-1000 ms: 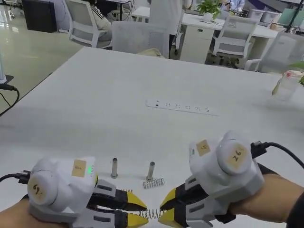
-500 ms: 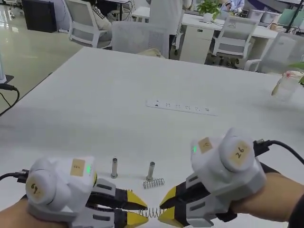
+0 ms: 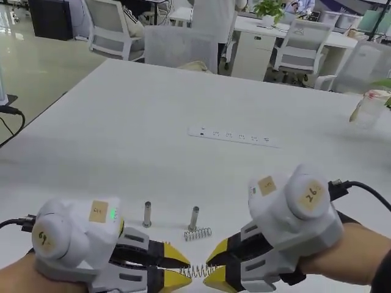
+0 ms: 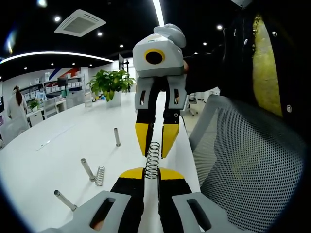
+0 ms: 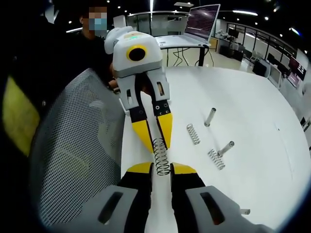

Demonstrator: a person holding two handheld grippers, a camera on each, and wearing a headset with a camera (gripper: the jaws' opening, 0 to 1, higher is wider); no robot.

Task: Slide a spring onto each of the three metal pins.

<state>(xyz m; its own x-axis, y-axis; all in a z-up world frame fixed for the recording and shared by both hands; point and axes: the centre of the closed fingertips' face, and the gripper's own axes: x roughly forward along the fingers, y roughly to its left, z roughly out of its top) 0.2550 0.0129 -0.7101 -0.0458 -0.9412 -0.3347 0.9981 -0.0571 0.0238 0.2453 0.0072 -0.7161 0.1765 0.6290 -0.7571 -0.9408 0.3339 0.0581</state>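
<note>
The left gripper [image 3: 178,272] and the right gripper [image 3: 211,268] point at each other, tip to tip, low down at the near edge of the white desk [image 3: 153,122]. Each one is white and round at the back and black in the middle, with pointy yellow tips. Between them is a thin wire spring [image 3: 194,271], a small coil of shiny rings. The left jaws are pinched on one end of it and the right jaws are pinched on the other end, so it runs across the small gap between the tips. In the left gripper view three metal pins stand in a row on the desk: the far pin [image 4: 117,137], the middle pin [image 4: 88,170] and the near pin [image 4: 64,200]. Each is a short, smooth, grey stick, round like a little pole. In the right gripper view a loose spring [image 5: 214,159] lies flat just beside one pin, and a second loose spring [image 5: 193,134] lies near the next pin. Both are on the desk, not on the pins. The desk top is smooth, flat and plain. Its edge runs right beside the jaws, and past it is the grey mesh back of a chair [image 4: 243,160]. Beyond the pins the desk is wide open up to a long white power strip [image 3: 235,137], well apart from them. A clear jar [image 3: 368,110] sits far off on the right side.
</note>
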